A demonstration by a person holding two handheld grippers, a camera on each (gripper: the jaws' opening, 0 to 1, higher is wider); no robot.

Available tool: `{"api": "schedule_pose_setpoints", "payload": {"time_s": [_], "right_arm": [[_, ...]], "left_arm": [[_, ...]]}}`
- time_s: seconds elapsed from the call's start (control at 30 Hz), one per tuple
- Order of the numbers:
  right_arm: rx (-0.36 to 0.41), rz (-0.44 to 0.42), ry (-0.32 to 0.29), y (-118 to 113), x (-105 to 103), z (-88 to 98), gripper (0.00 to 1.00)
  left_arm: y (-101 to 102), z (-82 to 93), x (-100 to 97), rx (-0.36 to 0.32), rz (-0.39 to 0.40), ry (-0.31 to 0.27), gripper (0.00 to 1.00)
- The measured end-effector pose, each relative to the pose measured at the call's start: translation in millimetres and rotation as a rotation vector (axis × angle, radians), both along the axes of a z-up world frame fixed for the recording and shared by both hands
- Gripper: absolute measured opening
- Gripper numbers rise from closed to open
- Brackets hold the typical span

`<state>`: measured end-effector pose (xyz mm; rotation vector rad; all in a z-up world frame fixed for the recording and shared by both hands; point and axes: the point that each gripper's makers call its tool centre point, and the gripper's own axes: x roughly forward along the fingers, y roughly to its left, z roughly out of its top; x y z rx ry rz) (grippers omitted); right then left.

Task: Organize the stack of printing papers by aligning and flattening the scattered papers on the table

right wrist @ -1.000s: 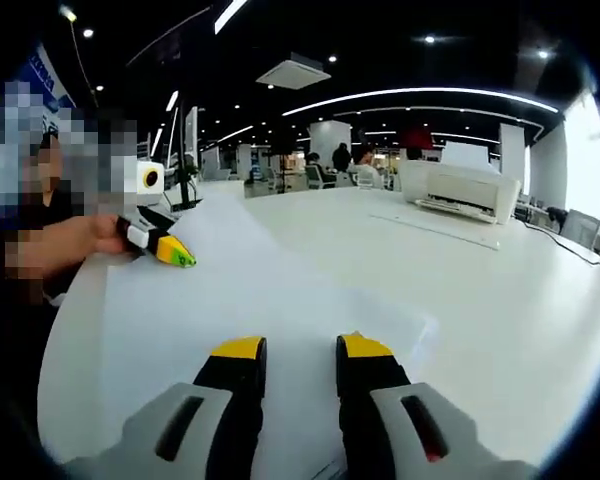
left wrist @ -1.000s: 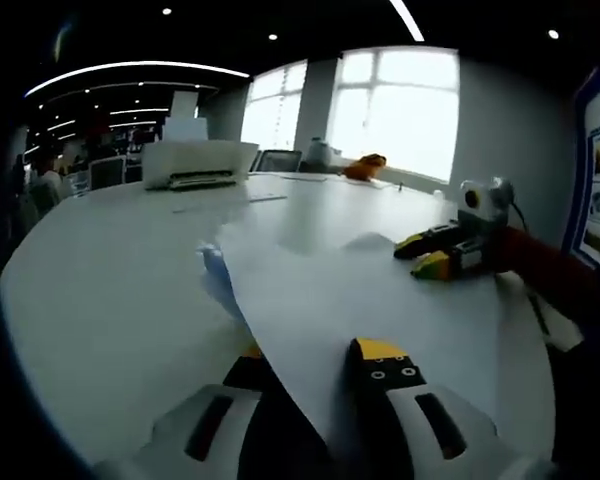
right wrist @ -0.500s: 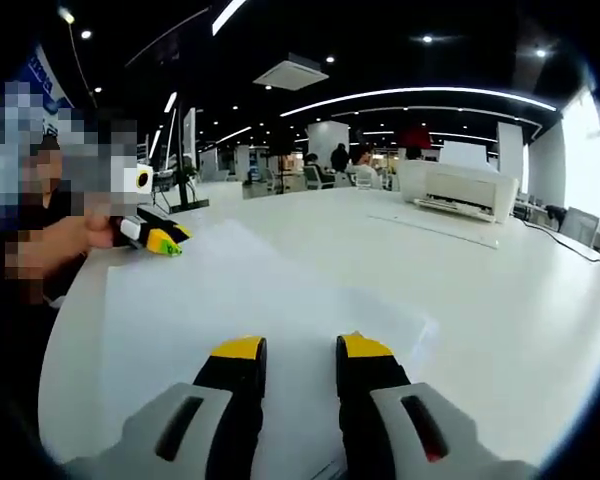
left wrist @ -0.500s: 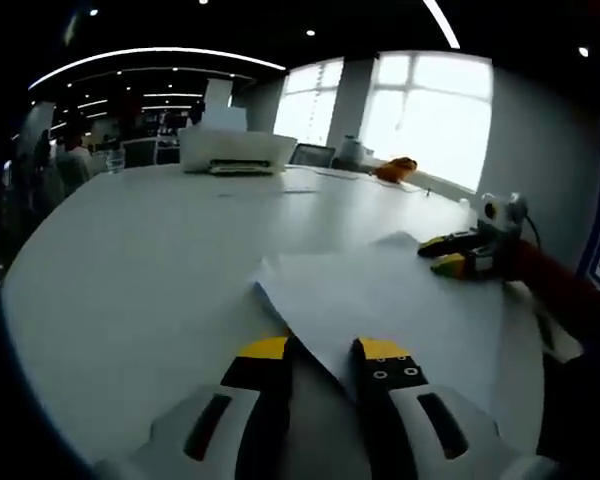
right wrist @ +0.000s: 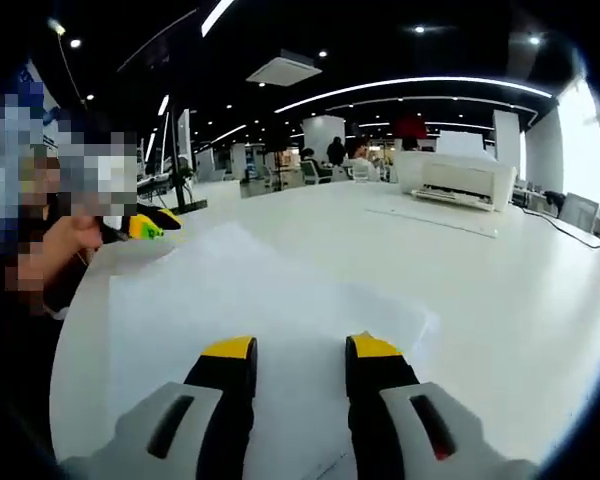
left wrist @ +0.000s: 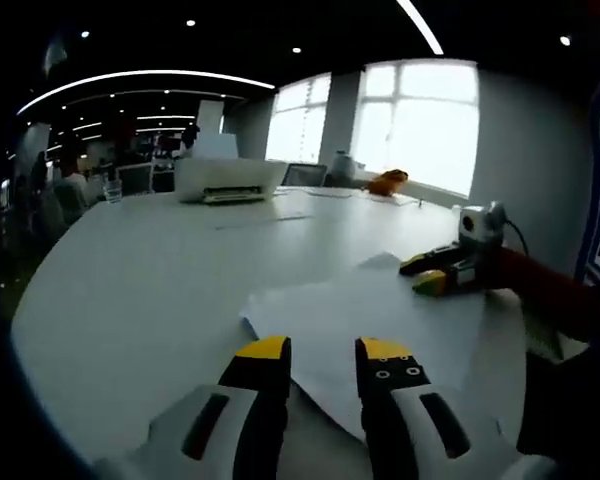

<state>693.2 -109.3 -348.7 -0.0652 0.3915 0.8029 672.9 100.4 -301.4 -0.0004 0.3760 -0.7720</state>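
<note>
Near edge of papers [left wrist: 380,310] hidden under left tongs [left wrist: 322,348]; both left and right tongs [right wrist: 302,347] open, gripping nothing.

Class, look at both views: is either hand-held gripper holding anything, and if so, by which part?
Nothing is held. The left hand-held gripper and the right hand-held gripper are both open, their jaws above the papers without closing on them.

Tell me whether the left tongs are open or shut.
Open. In the left gripper view, the left tongs show a clear gap between the yellow tips, poised over the paper's near edge.
</note>
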Motion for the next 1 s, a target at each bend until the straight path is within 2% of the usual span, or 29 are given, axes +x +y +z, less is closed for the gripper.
{"api": "schedule_pose_setpoints", "payload": {"time_s": [0.2, 0.3, 0.4, 0.63, 0.73, 1.0], "right_arm": [[0.007, -0.004, -0.033, -2.2, -9.7, 11.7, 0.35], [0.003, -0.018, -0.051, -6.5, -18.8, 21.1, 0.37], [-0.009, -0.027, -0.066, -10.2, -29.1, 28.9, 0.39], [0.011, -0.019, -0.068, -7.5, -49.0, 42.2, 0.44], [0.009, -0.011, -0.084, -4.8, -56.4, 44.6, 0.45], [0.007, -0.002, -0.073, -7.1, -71.8, 42.4, 0.46]], "left_arm": [[-4.3, 12.3, -12.1, -0.001, -0.026, -0.022, 0.33], [-3.8, 16.8, -21.0, 0.007, -0.034, -0.041, 0.38], [0.6, 16.7, -28.8, 0.037, -0.034, -0.061, 0.44], [16.4, 17.0, -41.1, 0.014, -0.006, -0.071, 0.47], [21.9, 13.9, -46.2, -0.002, 0.006, -0.074, 0.49], [35.5, 9.3, -55.4, -0.038, 0.038, -0.068, 0.52]]}}
